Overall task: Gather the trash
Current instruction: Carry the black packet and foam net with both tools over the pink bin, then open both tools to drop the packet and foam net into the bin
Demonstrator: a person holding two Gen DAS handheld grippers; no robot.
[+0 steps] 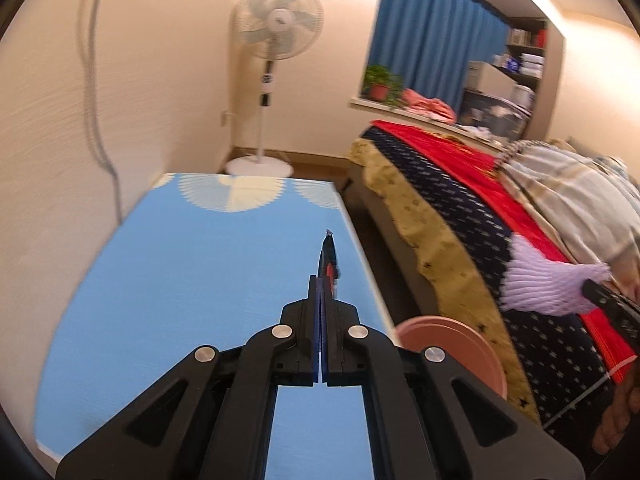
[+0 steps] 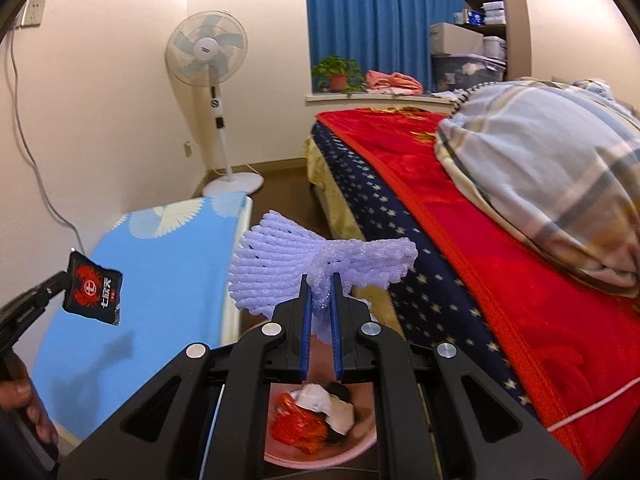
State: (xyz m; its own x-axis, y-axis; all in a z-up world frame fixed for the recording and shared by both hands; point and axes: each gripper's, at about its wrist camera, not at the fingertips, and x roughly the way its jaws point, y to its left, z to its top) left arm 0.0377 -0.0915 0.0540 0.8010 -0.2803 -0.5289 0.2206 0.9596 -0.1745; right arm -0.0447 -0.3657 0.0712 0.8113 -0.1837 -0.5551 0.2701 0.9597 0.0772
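Note:
My left gripper (image 1: 321,280) is shut on a black snack packet with a red crest (image 1: 329,264), seen edge-on above the blue table (image 1: 180,272). In the right wrist view the same packet (image 2: 93,290) hangs from the left gripper at the far left. My right gripper (image 2: 320,280) is shut on a lilac foam fruit net (image 2: 288,268) and holds it above a pink bin (image 2: 312,456) with red and white trash inside. The net (image 1: 540,284) and the bin's rim (image 1: 452,340) also show at the right of the left wrist view.
A bed with a red blanket (image 2: 500,260) and a plaid pillow (image 2: 552,168) fills the right. A standing fan (image 2: 210,56) stands in the far corner. A potted plant (image 2: 338,74) and pink cloth sit on the windowsill. A cable hangs down the left wall.

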